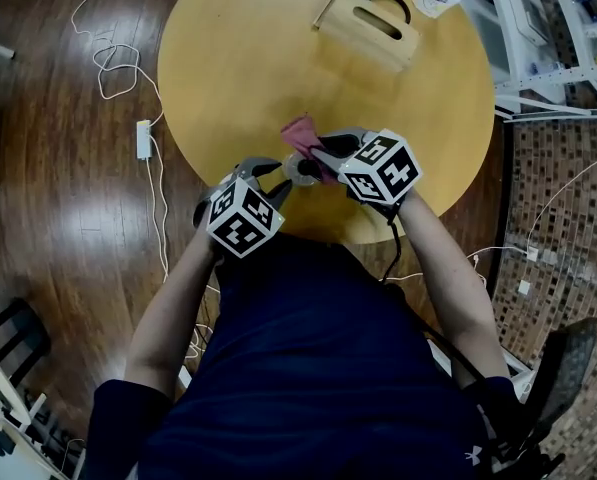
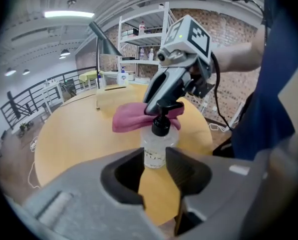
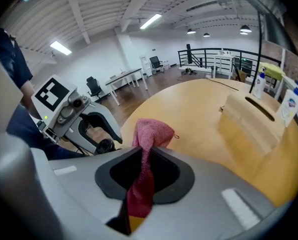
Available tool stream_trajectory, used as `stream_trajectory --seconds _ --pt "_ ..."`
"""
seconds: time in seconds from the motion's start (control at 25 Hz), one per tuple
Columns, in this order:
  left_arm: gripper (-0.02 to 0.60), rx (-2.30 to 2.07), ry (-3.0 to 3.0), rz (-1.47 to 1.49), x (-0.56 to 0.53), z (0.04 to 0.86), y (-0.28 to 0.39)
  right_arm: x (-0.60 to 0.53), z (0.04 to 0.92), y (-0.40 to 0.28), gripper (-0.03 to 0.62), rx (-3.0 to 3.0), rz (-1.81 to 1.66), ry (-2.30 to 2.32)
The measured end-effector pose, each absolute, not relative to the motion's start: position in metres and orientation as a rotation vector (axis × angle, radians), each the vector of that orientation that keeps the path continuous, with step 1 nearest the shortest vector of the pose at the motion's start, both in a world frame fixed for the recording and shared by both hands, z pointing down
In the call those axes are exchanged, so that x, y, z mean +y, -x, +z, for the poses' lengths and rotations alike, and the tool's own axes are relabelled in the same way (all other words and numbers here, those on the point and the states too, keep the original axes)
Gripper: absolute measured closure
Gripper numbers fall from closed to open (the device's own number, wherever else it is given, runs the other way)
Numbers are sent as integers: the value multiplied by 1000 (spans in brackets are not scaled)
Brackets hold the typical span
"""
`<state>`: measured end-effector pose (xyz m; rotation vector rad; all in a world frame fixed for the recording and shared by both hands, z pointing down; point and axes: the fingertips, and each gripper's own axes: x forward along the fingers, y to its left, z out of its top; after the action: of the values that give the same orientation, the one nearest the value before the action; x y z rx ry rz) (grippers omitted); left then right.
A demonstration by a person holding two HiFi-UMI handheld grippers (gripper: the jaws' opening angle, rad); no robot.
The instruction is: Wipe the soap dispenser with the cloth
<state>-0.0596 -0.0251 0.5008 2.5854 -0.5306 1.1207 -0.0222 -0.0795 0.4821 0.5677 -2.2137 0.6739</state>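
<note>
Dark shirt (image 1: 318,368) fills the bottom of the head view. Beyond it my forearms (image 1: 178,298) converge, forward and down, at the near edge of the round desk (image 1: 248,68). My left tongs (image 1: 271,180) come at the soap dispenser (image 1: 300,168) from its near left and my right tongs (image 1: 316,156) from its right. The pink cloth (image 1: 298,131) is bunched just behind it.

Left gripper view: these tongs are clamped low on the dispenser's clear body, leaving the black pump (image 2: 161,126) free. I judge it light, hard, smooth and probably slippery, so low on the body is the place to hold. The cloth lies against the pump.

Right gripper view: these tongs are pinched tight on a fold of the cloth. It is soft and limp, and its free end flops beyond the jaws, beside the dispenser.
</note>
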Motion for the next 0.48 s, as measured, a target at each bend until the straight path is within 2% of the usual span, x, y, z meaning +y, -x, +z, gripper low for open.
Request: stream_trajectory --seconds 0.12,0.2,0.32,0.48 --pt "431 -575 -2555 1118 -28 503 61 -63 482 10 537 -2197 670 -514" --pt "452 -601 -2550 1128 -31 504 64 -48 485 -5 537 -2168 698 -491" --pt "451 -586 -2575 1102 -29 495 65 -54 490 -25 537 -2114 715 -579" --pt "451 -550 -2640 1050 -26 474 54 -73 471 2 537 -2221 774 -627"
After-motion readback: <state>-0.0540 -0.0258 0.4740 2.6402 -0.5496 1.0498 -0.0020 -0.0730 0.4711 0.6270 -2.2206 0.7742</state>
